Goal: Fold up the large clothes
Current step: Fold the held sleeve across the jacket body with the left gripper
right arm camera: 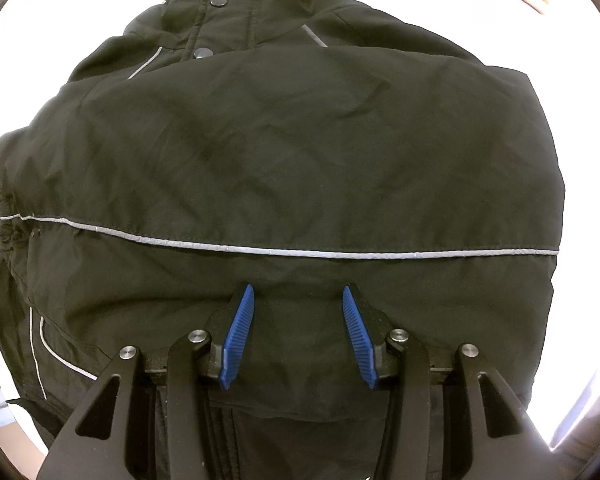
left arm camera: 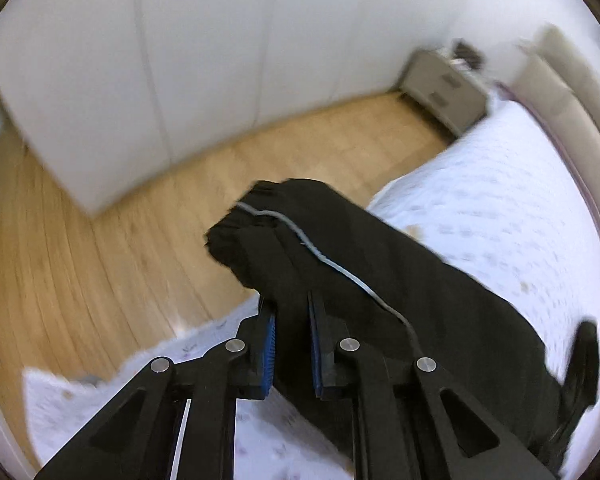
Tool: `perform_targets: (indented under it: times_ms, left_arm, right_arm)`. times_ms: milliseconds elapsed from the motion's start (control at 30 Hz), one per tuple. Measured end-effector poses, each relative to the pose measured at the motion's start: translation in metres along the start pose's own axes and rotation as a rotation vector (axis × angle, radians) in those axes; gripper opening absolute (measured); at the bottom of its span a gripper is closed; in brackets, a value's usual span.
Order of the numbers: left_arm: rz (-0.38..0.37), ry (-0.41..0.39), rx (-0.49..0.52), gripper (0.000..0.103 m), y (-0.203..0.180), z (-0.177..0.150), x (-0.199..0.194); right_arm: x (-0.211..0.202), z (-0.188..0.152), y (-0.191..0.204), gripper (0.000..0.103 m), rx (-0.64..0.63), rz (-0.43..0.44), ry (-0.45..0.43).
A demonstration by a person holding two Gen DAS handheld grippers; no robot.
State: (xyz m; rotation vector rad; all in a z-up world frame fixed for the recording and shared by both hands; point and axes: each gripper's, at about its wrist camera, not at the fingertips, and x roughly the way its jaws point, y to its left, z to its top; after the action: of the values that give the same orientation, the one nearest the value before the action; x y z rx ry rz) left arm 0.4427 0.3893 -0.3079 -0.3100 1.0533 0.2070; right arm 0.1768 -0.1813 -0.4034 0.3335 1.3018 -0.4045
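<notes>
A black jacket (right arm camera: 300,152) with grey reflective piping and snap buttons lies spread on the bed, collar at the far end. In the right wrist view my right gripper (right arm camera: 298,292) points down on its lower part. The blue pads stand apart, tips on the cloth, gripping nothing. In the left wrist view my left gripper (left arm camera: 291,300) is shut on a black sleeve (left arm camera: 340,248) of the jacket. The sleeve runs between the blue pads, and its cuff end juts out past the bed's edge over the floor.
The bed (left arm camera: 500,200) has a white patterned cover and a pale headboard at the right. A wooden floor (left arm camera: 100,260) lies to the left, white wardrobe doors (left arm camera: 180,60) stand behind it, and a grey nightstand (left arm camera: 440,92) sits in the corner.
</notes>
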Motion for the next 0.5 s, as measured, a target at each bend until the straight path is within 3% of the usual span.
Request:
perform_targets:
  times_ms: [200,400,500]
  left_arm:
    - [-0.09,-0.169,0.3,0.014,-0.092,-0.046,-0.094]
    - [-0.162,-0.237,0.655,0.013,-0.208,-0.143,-0.138]
    - [-0.202,-0.227,0.81,0.013,-0.256,-0.202,-0.146]
  right_arm:
    - [-0.001,-0.002,0.001,0.05,-0.006,0.013,-0.01]
    - [-0.004,-0.006,-0.003,0.051,-0.023,0.034,-0.022]
    - [-0.011,-0.011,-0.008,0.052,-0.022,0.08,-0.019]
